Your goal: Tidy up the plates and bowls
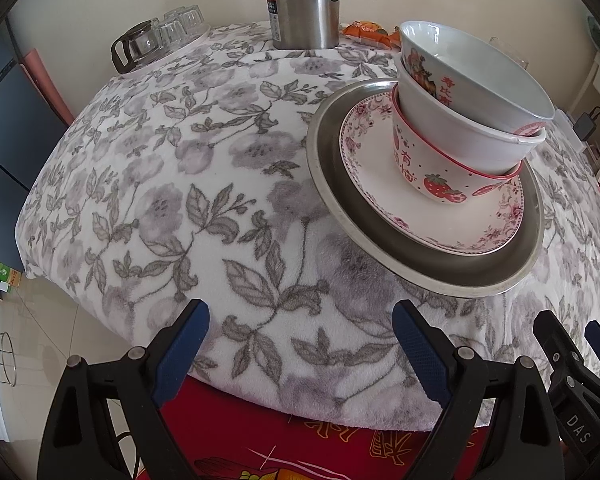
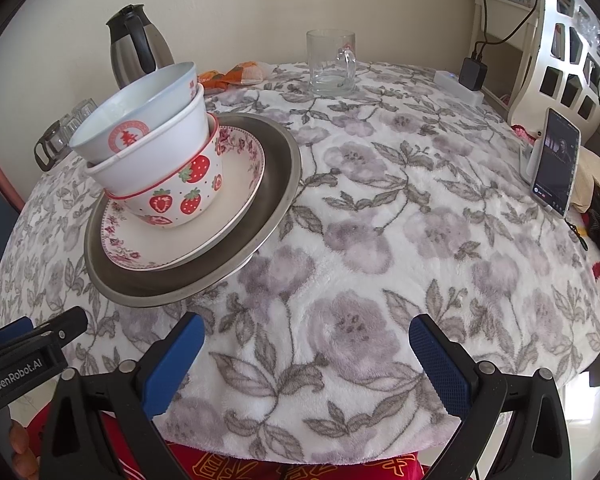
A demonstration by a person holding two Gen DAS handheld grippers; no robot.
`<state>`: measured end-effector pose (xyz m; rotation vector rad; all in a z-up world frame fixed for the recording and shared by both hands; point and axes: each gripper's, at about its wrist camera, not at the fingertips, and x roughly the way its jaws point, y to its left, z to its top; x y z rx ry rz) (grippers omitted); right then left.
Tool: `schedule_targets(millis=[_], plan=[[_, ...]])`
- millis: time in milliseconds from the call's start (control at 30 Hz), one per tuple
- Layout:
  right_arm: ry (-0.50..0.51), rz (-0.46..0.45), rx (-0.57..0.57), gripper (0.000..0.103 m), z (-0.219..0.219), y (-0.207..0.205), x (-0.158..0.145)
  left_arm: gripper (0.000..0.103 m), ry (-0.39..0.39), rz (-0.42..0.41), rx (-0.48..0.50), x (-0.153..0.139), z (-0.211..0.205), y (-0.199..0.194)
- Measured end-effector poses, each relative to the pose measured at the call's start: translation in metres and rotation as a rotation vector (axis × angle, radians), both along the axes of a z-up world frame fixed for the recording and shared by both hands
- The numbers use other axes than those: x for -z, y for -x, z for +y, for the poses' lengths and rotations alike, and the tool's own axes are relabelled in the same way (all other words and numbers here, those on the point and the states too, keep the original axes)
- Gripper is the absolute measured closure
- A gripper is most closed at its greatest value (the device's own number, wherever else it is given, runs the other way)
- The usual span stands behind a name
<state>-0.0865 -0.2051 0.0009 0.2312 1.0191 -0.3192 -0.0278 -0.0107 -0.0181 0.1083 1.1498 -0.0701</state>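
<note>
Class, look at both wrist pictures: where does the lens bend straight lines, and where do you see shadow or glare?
Left wrist view: fisheye bulges the floral tablecloth into a dome, corners go black, the metal tray casts a soft shadow toward the camera, and the steel thermos shows bright streaks. Right wrist view: same bulge, the white shelf curves, and light is soft and even.

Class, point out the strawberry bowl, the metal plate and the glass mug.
strawberry bowl [image 2: 180,196]: right wrist view, on its painted outer wall.
metal plate [image 1: 460,268]: left wrist view, on its bare near rim.
glass mug [image 2: 330,62]: right wrist view, on its clear wall.
</note>
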Motion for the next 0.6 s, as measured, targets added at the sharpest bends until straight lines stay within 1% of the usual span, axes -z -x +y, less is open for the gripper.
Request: schedule_targets(millis=[600], plan=[[-0.001, 0.007, 0.0, 0.0, -0.0008, 0.0011, 0.0015, 0.01, 0.001, -0.002, -0.009, -0.0012, 0.0016, -0.0005]])
